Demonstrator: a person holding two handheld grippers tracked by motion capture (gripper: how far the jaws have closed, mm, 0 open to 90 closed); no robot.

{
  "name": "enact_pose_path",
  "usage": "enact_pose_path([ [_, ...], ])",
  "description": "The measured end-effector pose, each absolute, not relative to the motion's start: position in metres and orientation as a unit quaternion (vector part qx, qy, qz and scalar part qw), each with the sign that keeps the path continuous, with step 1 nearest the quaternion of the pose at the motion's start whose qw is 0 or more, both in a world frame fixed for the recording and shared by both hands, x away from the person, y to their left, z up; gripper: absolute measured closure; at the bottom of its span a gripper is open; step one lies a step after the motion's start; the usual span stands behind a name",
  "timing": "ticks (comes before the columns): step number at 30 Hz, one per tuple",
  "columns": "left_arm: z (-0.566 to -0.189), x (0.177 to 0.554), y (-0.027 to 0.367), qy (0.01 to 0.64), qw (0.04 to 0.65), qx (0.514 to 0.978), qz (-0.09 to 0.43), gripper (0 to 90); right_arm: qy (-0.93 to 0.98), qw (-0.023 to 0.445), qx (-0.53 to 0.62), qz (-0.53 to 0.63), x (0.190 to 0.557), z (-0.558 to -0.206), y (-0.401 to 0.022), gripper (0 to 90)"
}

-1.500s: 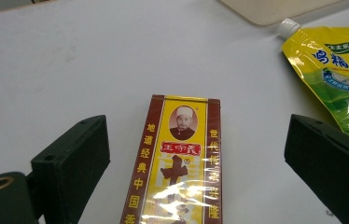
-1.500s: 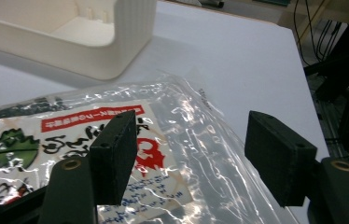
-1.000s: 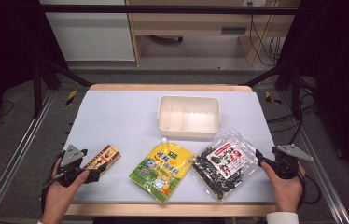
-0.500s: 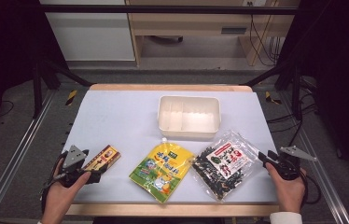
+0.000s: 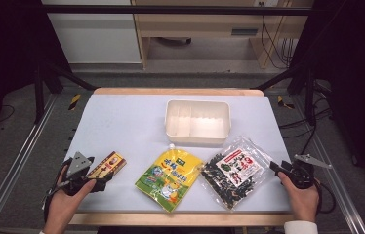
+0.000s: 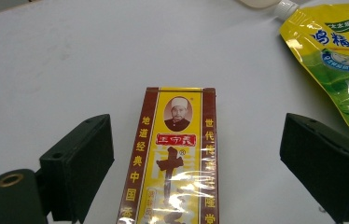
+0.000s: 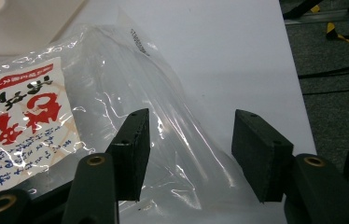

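White cloth covered the table [image 5: 122, 117], and a cream divided container [image 5: 197, 120] stood at its far middle, probably to receive the three packets laid in a row before it. The left gripper [image 6: 196, 154] stood wide open around the narrow spice box [image 6: 172, 158], its jaws not touching it. The right gripper [image 7: 189, 140], about half open, had just been closing and reopening over the clear edge of the seaweed bag [image 7: 93, 107], not yet pinching it. Between them lay a yellow pouch [image 5: 169, 177]. All printing was Chinese; I could not read it surely.
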State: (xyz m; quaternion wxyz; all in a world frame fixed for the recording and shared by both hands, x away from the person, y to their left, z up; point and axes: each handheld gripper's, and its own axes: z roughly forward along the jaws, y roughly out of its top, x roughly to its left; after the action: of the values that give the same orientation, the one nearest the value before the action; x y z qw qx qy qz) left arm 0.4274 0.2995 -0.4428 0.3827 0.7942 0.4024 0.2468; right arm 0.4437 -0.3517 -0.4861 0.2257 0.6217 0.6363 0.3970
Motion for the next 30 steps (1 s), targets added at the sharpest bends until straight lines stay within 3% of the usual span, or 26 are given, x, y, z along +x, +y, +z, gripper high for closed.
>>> enact_pose_path([
  [8, -0.442, 0.427, 0.3, 0.402, 0.383, 0.794, 0.247, 9.7, 0.654, 0.233, 0.609, 0.383, 0.44, -0.485, -0.347, 72.2],
  [15, -0.442, 0.426, 0.3, 0.402, 0.385, 0.794, 0.244, 9.9, 0.667, 0.229, 0.599, 0.379, 0.438, -0.486, -0.345, 87.3],
  [21, -0.443, 0.426, 0.301, 0.405, 0.381, 0.794, 0.246, 10.2, 0.675, 0.233, 0.593, 0.372, 0.431, -0.476, -0.343, 89.3],
  [30, -0.441, 0.418, 0.296, 0.394, 0.386, 0.799, 0.239, 12.6, 0.666, 0.236, 0.573, 0.414, 0.403, -0.435, -0.348, 89.8],
])
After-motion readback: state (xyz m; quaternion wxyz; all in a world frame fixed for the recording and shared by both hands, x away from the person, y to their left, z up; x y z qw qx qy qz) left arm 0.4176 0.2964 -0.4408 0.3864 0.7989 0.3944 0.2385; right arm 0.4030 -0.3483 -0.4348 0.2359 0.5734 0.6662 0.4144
